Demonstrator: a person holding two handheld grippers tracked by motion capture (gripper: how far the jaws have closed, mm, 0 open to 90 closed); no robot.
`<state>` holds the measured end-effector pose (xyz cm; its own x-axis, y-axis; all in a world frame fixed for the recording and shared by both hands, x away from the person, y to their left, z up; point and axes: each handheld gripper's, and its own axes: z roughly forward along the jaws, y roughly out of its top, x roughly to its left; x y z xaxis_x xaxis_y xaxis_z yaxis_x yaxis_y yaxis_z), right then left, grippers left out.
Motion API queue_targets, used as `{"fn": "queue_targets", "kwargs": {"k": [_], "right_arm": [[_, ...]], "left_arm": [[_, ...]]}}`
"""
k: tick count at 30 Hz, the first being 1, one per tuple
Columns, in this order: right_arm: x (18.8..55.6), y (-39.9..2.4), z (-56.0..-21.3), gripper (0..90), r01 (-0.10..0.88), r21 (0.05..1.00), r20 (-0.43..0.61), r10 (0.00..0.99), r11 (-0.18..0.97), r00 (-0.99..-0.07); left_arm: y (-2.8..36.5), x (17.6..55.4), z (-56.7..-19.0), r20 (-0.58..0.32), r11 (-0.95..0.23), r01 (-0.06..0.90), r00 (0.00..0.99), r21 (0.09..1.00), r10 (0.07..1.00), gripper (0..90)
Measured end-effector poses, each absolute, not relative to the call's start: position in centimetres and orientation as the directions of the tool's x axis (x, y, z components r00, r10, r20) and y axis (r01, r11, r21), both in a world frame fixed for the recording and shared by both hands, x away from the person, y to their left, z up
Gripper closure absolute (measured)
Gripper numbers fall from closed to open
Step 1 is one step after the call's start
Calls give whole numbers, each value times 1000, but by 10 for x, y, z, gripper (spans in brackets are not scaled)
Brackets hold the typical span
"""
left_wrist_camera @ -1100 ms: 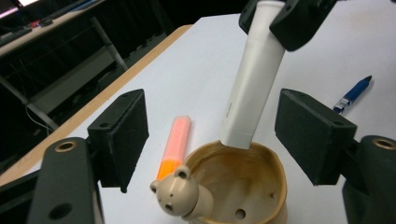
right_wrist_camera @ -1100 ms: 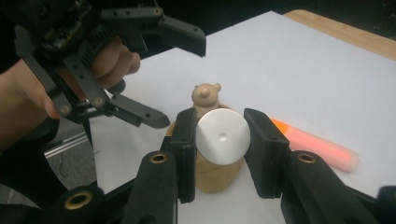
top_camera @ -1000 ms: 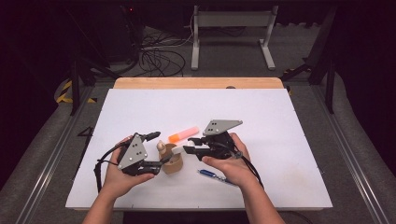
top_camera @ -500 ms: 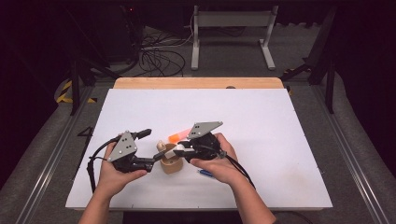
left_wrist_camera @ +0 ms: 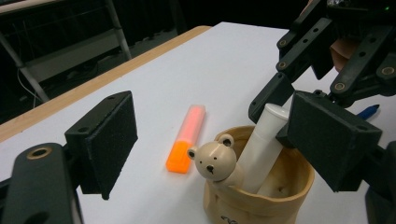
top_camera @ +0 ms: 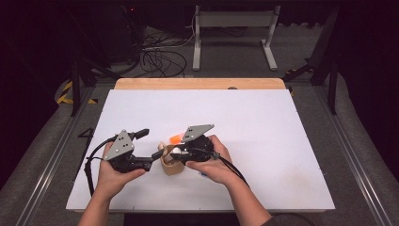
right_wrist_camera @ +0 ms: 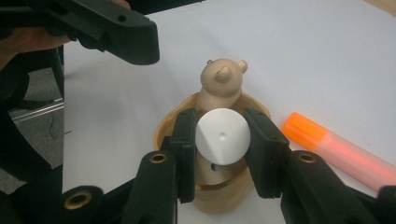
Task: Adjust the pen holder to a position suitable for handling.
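White desk (top_camera: 282, 141) carries a wooden bear cup (left_wrist_camera: 261, 186). Right gripper (right_wrist_camera: 222, 140) jaws clamp a white tube (right_wrist_camera: 222, 136) standing inside it. Left gripper (top_camera: 157, 154) jaws, just widened, stand released beside the cup.

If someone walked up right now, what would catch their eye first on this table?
Probably the wooden cup with a bear head near the table's front edge, where the right gripper is clamped on a white tube standing in it. The orange highlighter lies flat just behind the cup, and the left gripper waits open beside it.

Recording lab: dark curtains, floor cables (top_camera: 157, 54), rail-framed table (top_camera: 282, 122).
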<state>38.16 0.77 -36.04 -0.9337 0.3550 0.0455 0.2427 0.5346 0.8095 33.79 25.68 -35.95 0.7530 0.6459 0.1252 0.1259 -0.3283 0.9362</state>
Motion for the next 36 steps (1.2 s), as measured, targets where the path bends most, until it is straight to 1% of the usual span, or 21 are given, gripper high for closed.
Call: {"fn": "queue_targets", "kwargs": {"k": [6,20,25,28,30,32,34,36], "right_arm": [[385,11,-366,671,241,807,47,349,540,-936],[388,14,-374,661,236,797,54,324,556,-944],[390,6,-371,584,247,827,84,323,505,-943],[391,-2,-368,506,246,854,106,311,458,-945],[392,-8,-365,468,250,871,117,315,422,-942],[393,-15,-362,446,245,888,119,319,390,-940],[394,-21,-360,404,239,901,116,330,362,-937],[395,-27,-359,389,243,908,120,343,341,-932]], "left_arm": [[259,339,-360,102,-308,139,752,941,651,161],[262,340,-361,90,-297,152,742,943,664,159],[264,341,-361,79,-287,159,739,945,669,159],[264,341,-361,75,-283,162,735,945,673,158],[265,342,-361,73,-280,163,734,946,676,158],[265,342,-362,73,-278,163,732,947,677,158],[265,342,-362,67,-275,169,732,946,678,158],[265,343,-363,68,-276,170,728,946,682,158]]}}
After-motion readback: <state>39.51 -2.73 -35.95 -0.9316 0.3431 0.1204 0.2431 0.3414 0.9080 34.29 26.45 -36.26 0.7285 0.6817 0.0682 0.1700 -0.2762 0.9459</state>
